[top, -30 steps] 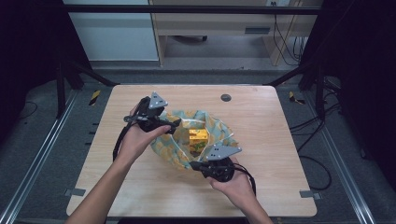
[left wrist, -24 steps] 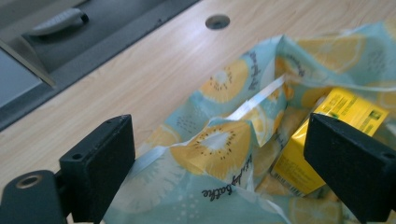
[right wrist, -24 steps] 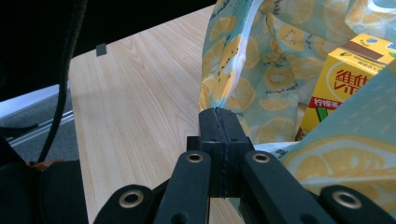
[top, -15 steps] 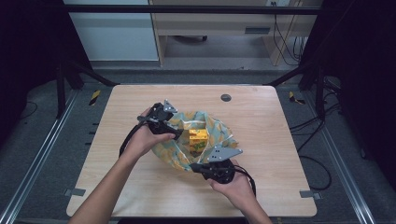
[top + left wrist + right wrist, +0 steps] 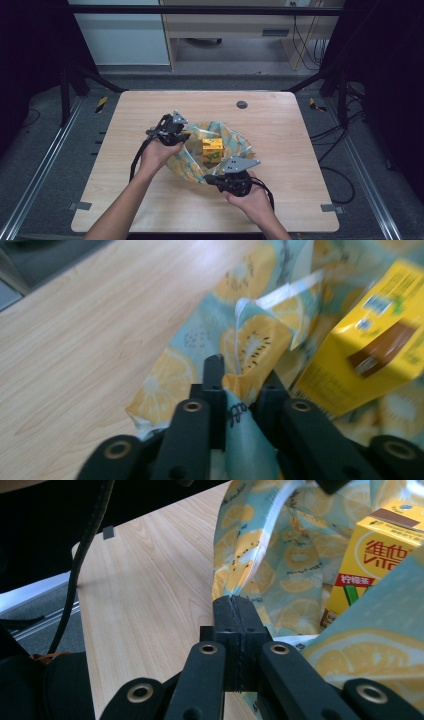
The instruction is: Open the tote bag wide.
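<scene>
Right now my left gripper (image 5: 176,134) is clamped on a fold of the fruit-print bag (image 5: 187,159); in the left gripper view its two black jaws pinch a bunched bit of the lemon-and-kiwi patterned film (image 5: 250,357) between them, with a small gap left by the thickness of the material. My right gripper (image 5: 220,178) is squeezed tight on the bag's near edge, and in the right gripper view the jaws meet flush with the printed rim (image 5: 235,587) rising out from between them. Between my two hands the bag lies spread open on the wooden table (image 5: 280,130), its mouth held apart from the far left and the near right. Inside it stands a yellow drink carton (image 5: 212,149), upright, close to the middle of the bag; the right gripper view shows red characters and a green label on its face (image 5: 372,562). Farther out, a small dark round thing (image 5: 242,104) sits near the table's far edge, well apart from the bag.
</scene>
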{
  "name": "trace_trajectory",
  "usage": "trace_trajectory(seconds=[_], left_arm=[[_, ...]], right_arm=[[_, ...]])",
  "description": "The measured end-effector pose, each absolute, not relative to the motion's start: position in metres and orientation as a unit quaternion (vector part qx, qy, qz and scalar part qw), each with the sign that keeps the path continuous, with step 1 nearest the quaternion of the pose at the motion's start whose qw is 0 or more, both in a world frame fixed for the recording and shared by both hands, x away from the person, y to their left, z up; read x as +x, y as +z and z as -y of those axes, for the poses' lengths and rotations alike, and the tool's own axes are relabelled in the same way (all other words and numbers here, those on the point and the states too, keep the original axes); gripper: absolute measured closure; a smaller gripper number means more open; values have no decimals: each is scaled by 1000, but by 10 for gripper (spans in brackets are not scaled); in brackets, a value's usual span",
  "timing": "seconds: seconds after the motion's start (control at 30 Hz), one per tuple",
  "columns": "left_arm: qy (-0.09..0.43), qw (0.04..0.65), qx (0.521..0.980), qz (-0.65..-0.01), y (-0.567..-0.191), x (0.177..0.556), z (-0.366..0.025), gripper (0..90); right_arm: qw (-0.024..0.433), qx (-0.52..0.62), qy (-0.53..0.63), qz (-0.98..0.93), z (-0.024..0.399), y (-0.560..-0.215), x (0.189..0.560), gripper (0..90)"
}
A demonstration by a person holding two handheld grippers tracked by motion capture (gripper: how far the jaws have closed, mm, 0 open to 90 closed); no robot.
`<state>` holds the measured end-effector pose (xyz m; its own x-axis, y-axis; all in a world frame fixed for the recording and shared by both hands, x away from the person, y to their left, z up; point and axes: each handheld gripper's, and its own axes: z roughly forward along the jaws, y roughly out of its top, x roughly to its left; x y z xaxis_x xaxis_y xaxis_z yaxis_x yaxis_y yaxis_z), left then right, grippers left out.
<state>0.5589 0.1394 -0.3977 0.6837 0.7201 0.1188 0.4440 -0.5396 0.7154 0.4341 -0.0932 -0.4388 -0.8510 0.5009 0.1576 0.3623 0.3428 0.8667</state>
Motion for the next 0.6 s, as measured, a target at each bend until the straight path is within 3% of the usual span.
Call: trace_trajectory(seconds=[0.23, 0.47, 0.6], left_arm=[[216, 434, 805, -343, -375, 544, -142, 867], [216, 497, 778, -319, -358, 528, -144, 870], [199, 517, 777, -299, -352, 512, -145, 872]], right_arm=[[77, 278, 512, -809, 99, -438, 436, 890], [88, 288, 519, -800, 107, -433, 435, 877], [100, 292, 520, -796, 111, -427, 433, 824]])
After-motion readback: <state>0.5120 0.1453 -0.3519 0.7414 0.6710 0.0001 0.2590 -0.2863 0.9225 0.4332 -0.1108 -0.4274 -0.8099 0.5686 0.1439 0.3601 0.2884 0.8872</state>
